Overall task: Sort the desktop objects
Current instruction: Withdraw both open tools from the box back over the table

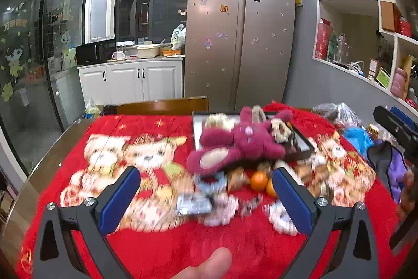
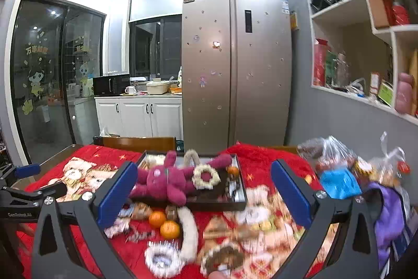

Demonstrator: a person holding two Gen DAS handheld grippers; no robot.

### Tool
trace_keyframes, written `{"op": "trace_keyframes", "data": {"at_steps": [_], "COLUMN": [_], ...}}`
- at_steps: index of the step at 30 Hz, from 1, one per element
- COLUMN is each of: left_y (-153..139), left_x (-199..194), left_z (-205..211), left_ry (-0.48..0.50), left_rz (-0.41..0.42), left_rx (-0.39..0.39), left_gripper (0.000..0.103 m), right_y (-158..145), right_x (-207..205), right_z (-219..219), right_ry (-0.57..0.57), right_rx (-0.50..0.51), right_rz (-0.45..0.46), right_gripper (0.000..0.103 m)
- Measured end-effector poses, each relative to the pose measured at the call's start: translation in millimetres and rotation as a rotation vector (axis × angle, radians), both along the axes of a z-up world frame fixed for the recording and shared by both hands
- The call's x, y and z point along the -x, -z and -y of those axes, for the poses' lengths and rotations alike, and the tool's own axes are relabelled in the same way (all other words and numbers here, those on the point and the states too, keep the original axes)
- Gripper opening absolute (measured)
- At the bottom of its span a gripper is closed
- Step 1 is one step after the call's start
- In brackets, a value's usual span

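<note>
Near field: the left gripper and the right gripper both hover above the red blanket with their blue-padded fingers spread wide and nothing between them. Middle field: loose items lie scattered on the blanket, among them two oranges, a white plush ring and several small wrapped pieces too blurred to identify. Just beyond them sits the dark tray, which carries a magenta plush toy, a cream ring-shaped ornament and another orange. Far field: a steel refrigerator. Apparent step: approach before a pick. The next move probably calls for choosing one loose item, lowering a gripper around it and closing.
</note>
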State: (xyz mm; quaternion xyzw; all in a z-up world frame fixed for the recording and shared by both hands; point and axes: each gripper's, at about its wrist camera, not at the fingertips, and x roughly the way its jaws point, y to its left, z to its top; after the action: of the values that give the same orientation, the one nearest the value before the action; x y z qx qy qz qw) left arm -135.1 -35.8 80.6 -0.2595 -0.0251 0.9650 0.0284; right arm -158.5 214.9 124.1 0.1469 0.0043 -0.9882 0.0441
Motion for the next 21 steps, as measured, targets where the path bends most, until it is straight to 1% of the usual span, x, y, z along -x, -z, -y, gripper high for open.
{"op": "trace_keyframes", "data": {"at_steps": [2, 5, 7, 10, 12, 15, 18, 21], "left_y": [12, 31, 43, 57, 62, 69, 75, 80], "left_x": [-19, -45, -55, -60, -60, -62, -59, -56], "left_z": [4, 9, 10, 8, 4, -2, -5, -4], "left_ry": [-0.004, -0.015, -0.017, -0.007, 0.002, 0.011, 0.026, 0.028], "left_rz": [-0.001, -0.004, -0.01, 0.002, 0.008, 0.005, 0.019, 0.034], "left_rx": [-0.014, -0.039, -0.052, -0.041, -0.028, -0.002, 0.014, 0.013], "left_gripper": [0.103, 0.103, 0.103, 0.103, 0.103, 0.103, 0.103, 0.103], "right_y": [10, 32, 51, 77, 89, 99, 106, 110], "right_x": [-20, -46, -59, -70, -76, -77, -73, -68], "right_z": [-4, -9, -13, -14, -9, 1, 7, 11], "right_ry": [0.007, 0.001, 0.003, -0.033, -0.027, -0.051, -0.062, -0.072], "right_rx": [0.021, 0.068, 0.122, 0.193, 0.182, 0.151, 0.139, 0.138], "right_rz": [0.017, 0.038, 0.063, 0.109, 0.121, 0.142, 0.158, 0.174], "right_gripper": [0.103, 0.103, 0.103, 0.103, 0.103, 0.103, 0.103, 0.103]}}
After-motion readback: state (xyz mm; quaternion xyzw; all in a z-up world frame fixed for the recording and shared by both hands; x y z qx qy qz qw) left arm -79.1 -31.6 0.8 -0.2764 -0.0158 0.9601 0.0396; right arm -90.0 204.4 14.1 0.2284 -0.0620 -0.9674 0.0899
